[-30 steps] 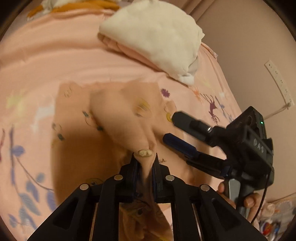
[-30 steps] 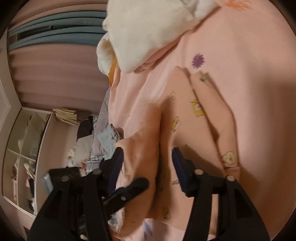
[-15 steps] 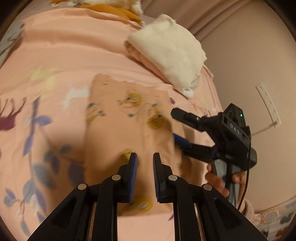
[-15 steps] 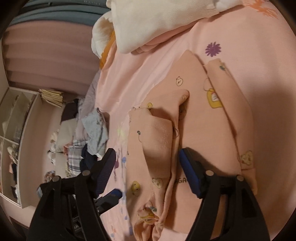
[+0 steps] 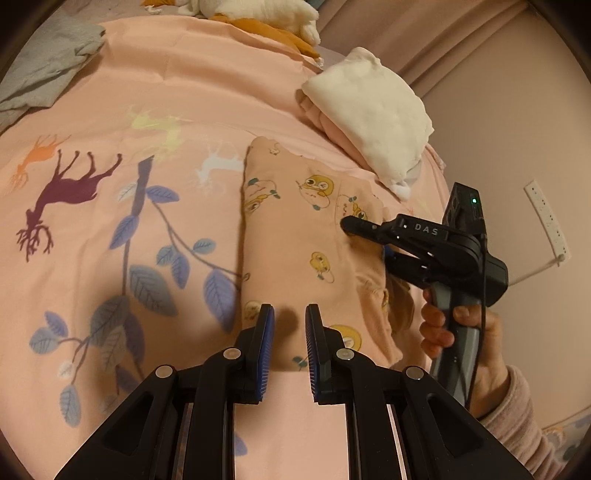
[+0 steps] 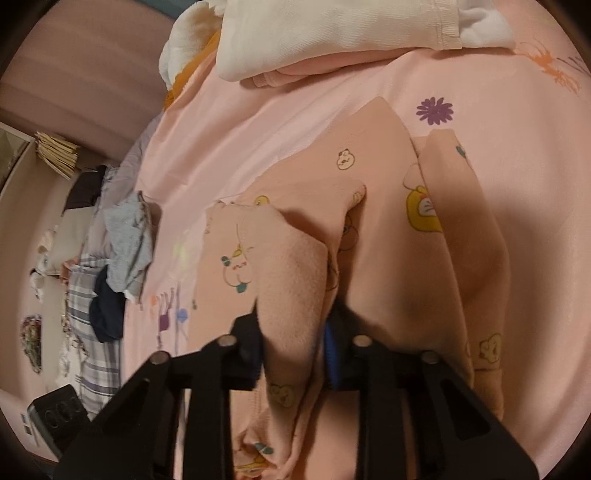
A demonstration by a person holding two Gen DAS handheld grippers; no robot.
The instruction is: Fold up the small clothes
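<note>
A peach children's garment [image 5: 295, 236] printed with small cartoon animals lies partly folded on the pink bedsheet [image 5: 147, 110]. My left gripper [image 5: 290, 314] hovers over its near edge, jaws a narrow gap apart with nothing between them. My right gripper [image 5: 365, 240], held by a hand [image 5: 461, 332], is at the garment's right side. In the right wrist view its jaws are closing on a raised fold of the garment [image 6: 291, 280], and the right gripper [image 6: 291, 325] has its pads pressed against that cloth.
A folded stack of white and pink clothes [image 5: 369, 122] lies beyond the garment, also seen as the stack [image 6: 332, 33]. A grey cloth [image 5: 44, 62] lies at the far left. A white and orange plush [image 5: 258, 14] sits at the bed's far end. The wall [image 5: 535, 129] is on the right.
The left gripper let go of the garment's fold and drew back, so the cloth dropped flat. The right jaws, wide before, have closed on a fold at the garment's side.
</note>
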